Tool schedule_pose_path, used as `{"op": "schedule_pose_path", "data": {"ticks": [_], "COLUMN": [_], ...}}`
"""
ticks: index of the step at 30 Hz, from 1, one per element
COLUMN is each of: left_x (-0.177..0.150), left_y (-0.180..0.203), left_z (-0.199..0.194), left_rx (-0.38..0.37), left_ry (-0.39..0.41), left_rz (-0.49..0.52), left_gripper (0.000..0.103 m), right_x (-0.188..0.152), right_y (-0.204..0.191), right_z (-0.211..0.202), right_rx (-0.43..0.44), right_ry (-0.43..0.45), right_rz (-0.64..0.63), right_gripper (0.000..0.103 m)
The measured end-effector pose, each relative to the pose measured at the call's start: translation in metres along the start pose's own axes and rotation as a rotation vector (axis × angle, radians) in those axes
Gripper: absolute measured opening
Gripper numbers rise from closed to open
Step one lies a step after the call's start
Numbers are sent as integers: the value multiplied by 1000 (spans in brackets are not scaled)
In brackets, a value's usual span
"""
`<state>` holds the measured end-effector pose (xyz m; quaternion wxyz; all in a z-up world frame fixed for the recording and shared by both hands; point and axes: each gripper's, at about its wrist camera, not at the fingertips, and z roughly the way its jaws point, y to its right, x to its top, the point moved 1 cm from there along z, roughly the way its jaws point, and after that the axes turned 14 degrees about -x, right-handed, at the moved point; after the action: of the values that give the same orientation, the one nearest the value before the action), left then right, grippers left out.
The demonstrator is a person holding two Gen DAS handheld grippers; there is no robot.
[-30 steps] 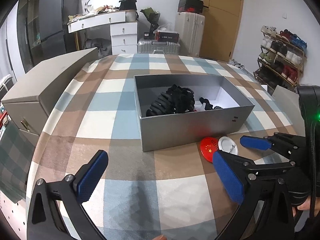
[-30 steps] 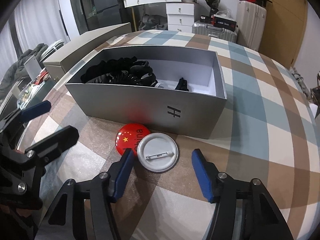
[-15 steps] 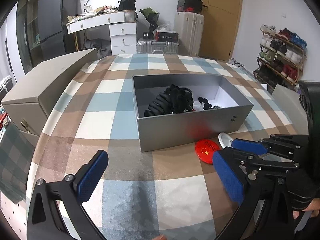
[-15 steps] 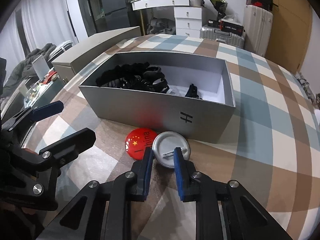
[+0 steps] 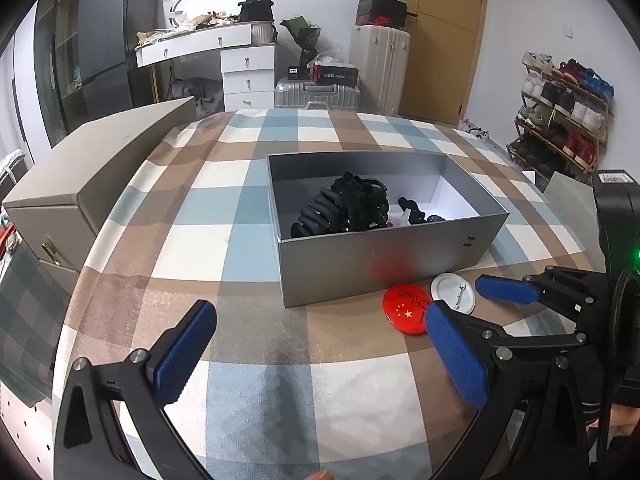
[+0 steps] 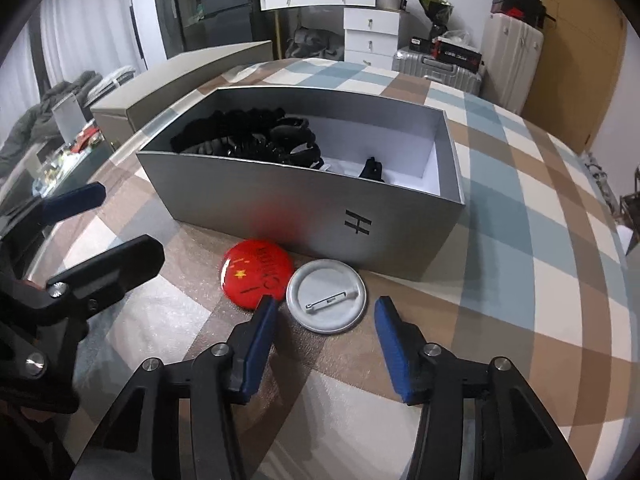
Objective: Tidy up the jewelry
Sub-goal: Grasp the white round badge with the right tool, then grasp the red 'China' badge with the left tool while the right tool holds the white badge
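- Left tongs [image 5: 320, 360] hover spread wide over the checked counter [image 5: 192, 208], gripping nothing.
- Red badge [image 6: 256, 276] touches the face-down silver badge [image 6: 326, 300] at its 3 o'clock, below the grey box [image 6: 304, 208].
- Right tongs [image 6: 326, 336] at the silver badge's 6 o'clock have just been opening, jaws apart, pinching nothing.

Before me, a glossy round red pin badge [image 6: 254, 274] lies face up, touching a round silver badge [image 6: 326, 301] lying pin-side up, beside my open grey cardboard box [image 6: 304, 204] of black hair clips [image 6: 256, 140].
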<state>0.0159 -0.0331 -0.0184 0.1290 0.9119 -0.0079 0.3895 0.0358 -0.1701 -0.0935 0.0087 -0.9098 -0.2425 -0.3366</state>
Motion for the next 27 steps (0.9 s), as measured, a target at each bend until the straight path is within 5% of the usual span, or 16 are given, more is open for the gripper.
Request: {"op": "schedule_pose_path", "data": {"ticks": [4, 6, 27], "left_x": [-2, -3, -4], "left_y": [-2, -3, 10], "left_z": [-1, 0, 7], "left_rx": [-9, -5, -52], "left_ry": [3, -3, -45], "left_rz": [-9, -6, -5], "left_gripper": [102, 102, 102], "right_x": [1, 1, 11], "right_y": [0, 0, 43], "right_z": [2, 1, -47], "right_rx": [-8, -6, 143], "right_ry": [2, 12, 103], "right_rz": [16, 11, 142], "right_gripper": [50, 40, 40]}}
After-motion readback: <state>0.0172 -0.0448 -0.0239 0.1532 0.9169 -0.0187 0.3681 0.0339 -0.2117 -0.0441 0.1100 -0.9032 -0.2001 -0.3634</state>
